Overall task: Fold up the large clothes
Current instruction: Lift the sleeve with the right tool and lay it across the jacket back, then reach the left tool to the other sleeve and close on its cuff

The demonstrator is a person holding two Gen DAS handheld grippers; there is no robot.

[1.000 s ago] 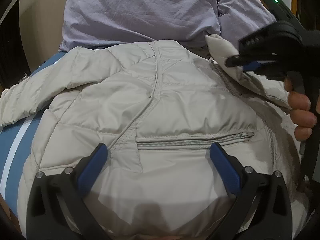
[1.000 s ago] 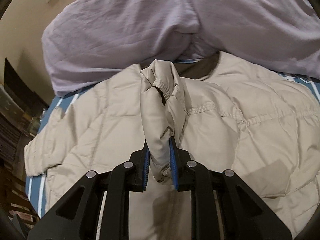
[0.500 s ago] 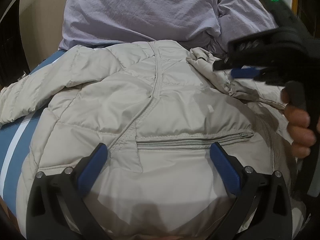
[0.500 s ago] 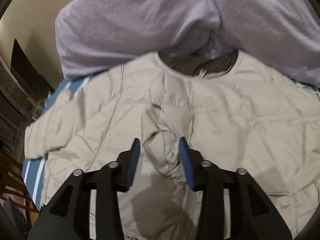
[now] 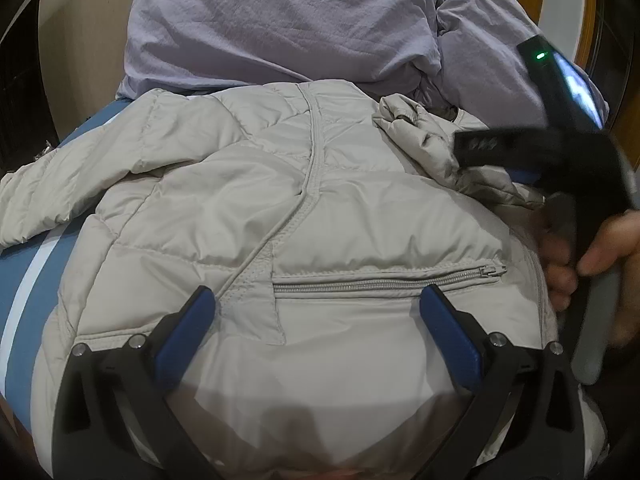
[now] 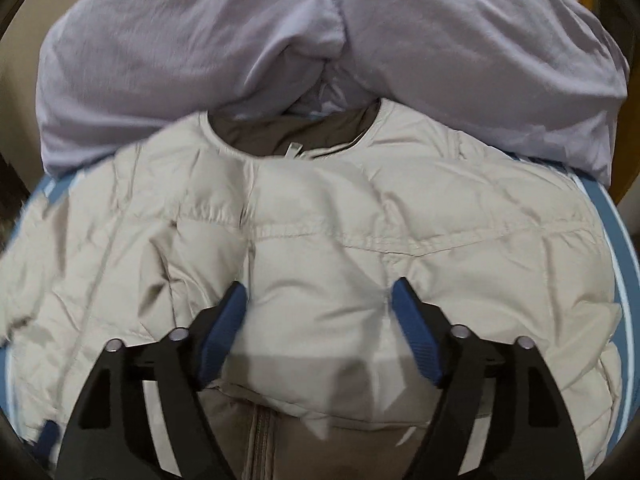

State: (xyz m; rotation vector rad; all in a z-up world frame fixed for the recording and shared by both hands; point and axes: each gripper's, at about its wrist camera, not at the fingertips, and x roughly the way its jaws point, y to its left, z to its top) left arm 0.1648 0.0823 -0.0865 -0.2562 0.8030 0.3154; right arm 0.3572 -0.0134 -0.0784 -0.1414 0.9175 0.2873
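A beige quilted puffer jacket (image 5: 280, 208) lies spread on a blue striped bed. My left gripper (image 5: 316, 304) is open and empty, hovering over the jacket near its pocket zipper (image 5: 384, 278). My right gripper (image 6: 320, 300) is open and empty above the jacket's chest (image 6: 320, 248), below the collar (image 6: 296, 136). It also shows in the left wrist view (image 5: 520, 148), beside a crumpled sleeve (image 5: 424, 136) that lies folded across the jacket.
A lilac duvet (image 5: 288, 24) is bunched at the head of the bed, just beyond the jacket; it also fills the top of the right wrist view (image 6: 320, 40). Blue striped sheet (image 5: 24, 280) shows at the left edge. The other sleeve (image 5: 48, 200) trails left.
My right gripper opened and let go of the sleeve, which dropped onto the jacket. It then drew back over the chest. My left gripper has stayed still and open.
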